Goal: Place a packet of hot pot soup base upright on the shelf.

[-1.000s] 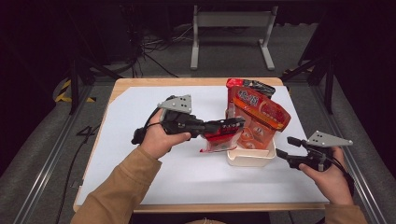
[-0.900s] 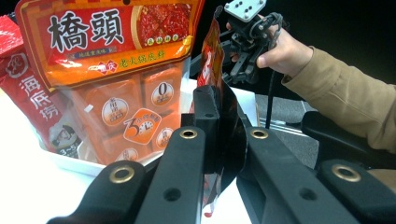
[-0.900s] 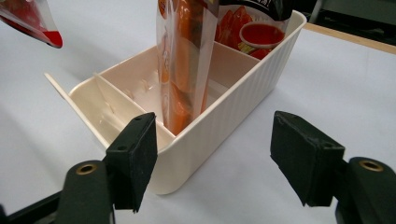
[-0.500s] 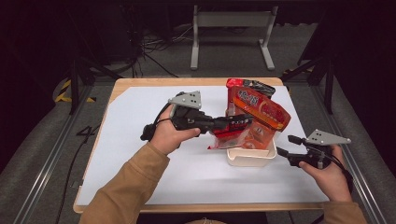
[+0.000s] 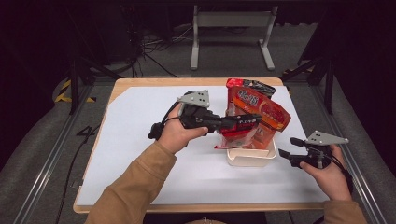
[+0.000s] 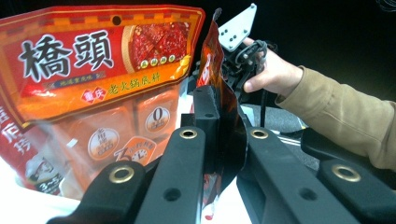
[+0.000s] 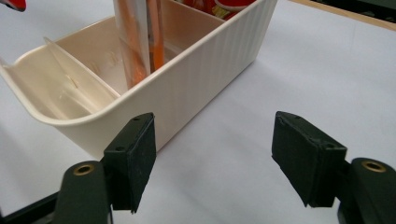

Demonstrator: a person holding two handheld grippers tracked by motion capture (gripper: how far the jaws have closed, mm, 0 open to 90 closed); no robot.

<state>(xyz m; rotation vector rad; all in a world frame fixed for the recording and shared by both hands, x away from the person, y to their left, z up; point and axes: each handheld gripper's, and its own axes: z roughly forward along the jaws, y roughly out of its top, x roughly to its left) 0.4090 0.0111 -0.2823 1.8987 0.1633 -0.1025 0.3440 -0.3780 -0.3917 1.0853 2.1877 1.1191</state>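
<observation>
My left gripper (image 5: 252,120) is shut on the edge of a dark red pouch (image 5: 235,136), which hangs over the near left part of a cream divided bin (image 5: 250,159). In the left gripper view the pinched pouch (image 6: 229,122) runs edge-on between the jaws of this gripper (image 6: 220,116). Beside it a large orange-red pouch (image 6: 93,84) stands in the bin. My right gripper (image 5: 286,148) stands open just right of the bin, low over the table. In the right gripper view its gripper (image 7: 215,140) has nothing between the pads, and the bin's ribbed wall (image 7: 196,84) is just ahead.
Two more red pouches (image 5: 259,111) (image 5: 250,85) stand in the bin's far part. A white sheet (image 5: 140,135) covers the wooden table (image 5: 163,82). Dark floor, cables and a metal stand (image 5: 231,32) lie beyond the far edge.
My left gripper has carried the red pouch to the right, closer over the bin. The right gripper has stayed where it was.
</observation>
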